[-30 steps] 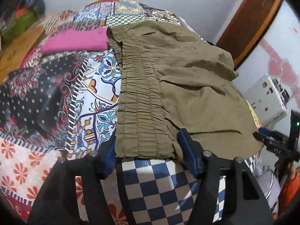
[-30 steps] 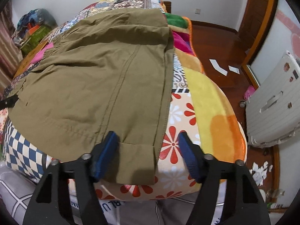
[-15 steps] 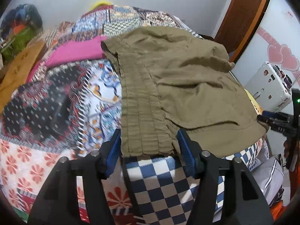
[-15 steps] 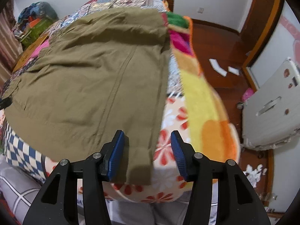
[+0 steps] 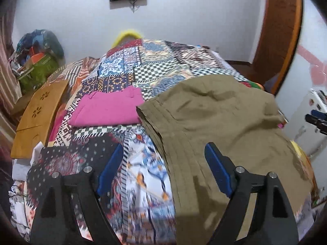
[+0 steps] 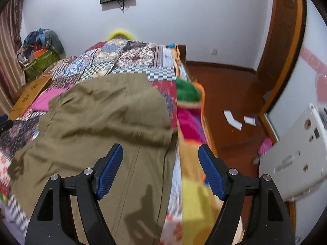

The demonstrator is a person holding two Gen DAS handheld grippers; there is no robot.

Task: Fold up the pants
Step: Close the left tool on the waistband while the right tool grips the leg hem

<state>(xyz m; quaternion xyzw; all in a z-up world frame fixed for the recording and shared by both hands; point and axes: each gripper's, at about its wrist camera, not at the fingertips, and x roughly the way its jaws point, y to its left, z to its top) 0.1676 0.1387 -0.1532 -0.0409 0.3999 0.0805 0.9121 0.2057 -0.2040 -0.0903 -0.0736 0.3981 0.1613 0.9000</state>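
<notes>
The olive-green pants (image 5: 220, 126) lie spread on the patchwork bed cover (image 5: 155, 67). They also show in the right wrist view (image 6: 106, 126), with a raised fold across the middle. My left gripper (image 5: 163, 169) is open above the elastic waistband edge, its blue pads (image 5: 110, 169) clear of the cloth. My right gripper (image 6: 160, 171) is open above the pants' right edge, holding nothing. Both views are blurred.
A folded pink garment (image 5: 108, 108) lies on the bed left of the pants. A wooden board (image 5: 38, 118) rests at the bed's left side. A white suitcase (image 6: 296, 159) stands on the wooden floor (image 6: 229, 94) to the right. A bag pile (image 5: 38, 57) sits far left.
Both grippers have lifted up and away from the near edge of the pants, with the jaws open wider. The pants now show a fold across the middle.
</notes>
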